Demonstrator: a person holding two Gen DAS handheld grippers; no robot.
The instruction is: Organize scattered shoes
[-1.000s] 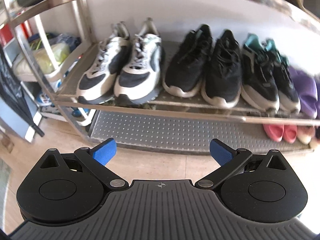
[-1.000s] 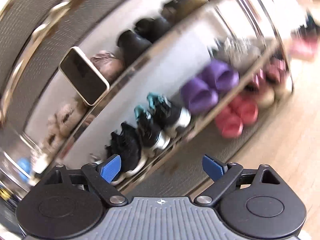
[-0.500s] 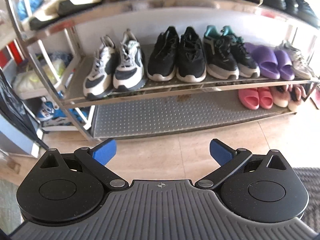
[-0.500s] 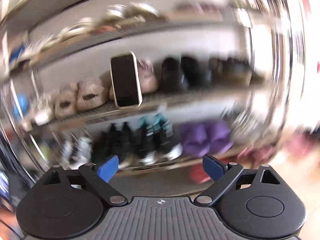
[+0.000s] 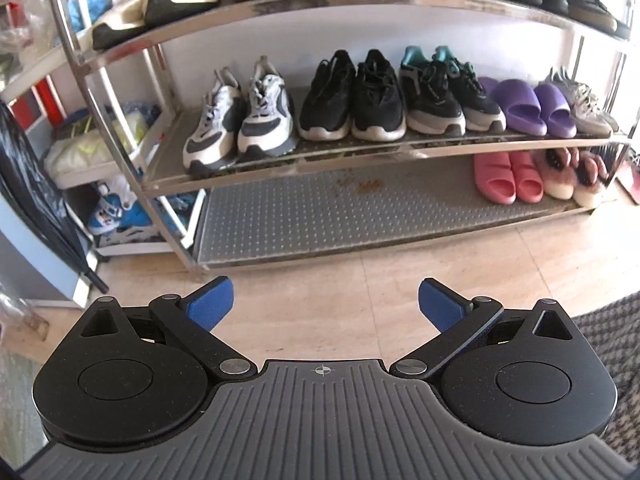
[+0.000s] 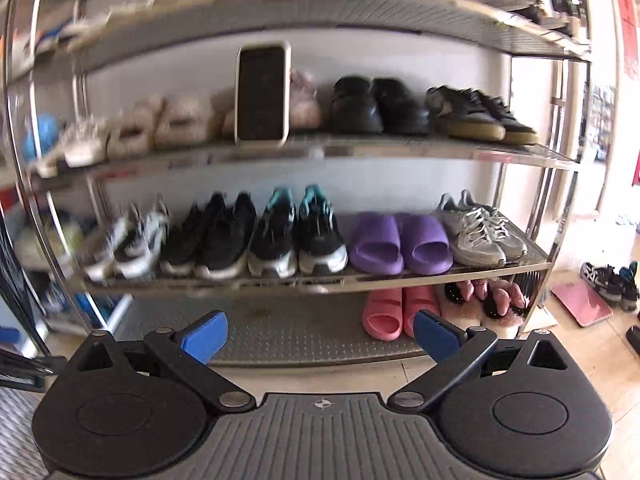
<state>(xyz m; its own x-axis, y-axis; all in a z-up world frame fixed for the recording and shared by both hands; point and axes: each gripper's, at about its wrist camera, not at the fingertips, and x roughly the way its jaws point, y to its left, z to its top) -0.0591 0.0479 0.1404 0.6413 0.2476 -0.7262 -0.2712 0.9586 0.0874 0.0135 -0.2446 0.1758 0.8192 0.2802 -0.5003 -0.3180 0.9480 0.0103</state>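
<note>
A metal shoe rack (image 5: 280,4) (image 6: 320,148) stands ahead in both views. Its middle shelf holds grey-white sneakers (image 5: 240,120), black sneakers (image 5: 352,100) (image 6: 212,240), teal-black sneakers (image 5: 444,92) (image 6: 296,236), purple slides (image 5: 528,104) (image 6: 400,244) and grey sneakers (image 6: 480,232). Pink slides (image 5: 508,176) (image 6: 396,312) and fluffy slippers (image 5: 568,168) sit at the right of the bottom shelf (image 5: 320,208). My left gripper (image 5: 324,304) is open and empty above the floor in front of the rack. My right gripper (image 6: 320,336) is open and empty, back from the rack.
A phone (image 6: 262,94) stands on the upper shelf among fluffy slippers (image 6: 160,124) and black shoes (image 6: 376,106). Dark shoes (image 6: 608,276) and a pink scale (image 6: 582,302) lie on the floor at right. A small side rack (image 5: 100,148) stands at left. A rug (image 5: 612,344) lies at right.
Both grippers have pulled back from the rack, so more of it shows. The right view has swung level and steadied. Both grippers stay open.
</note>
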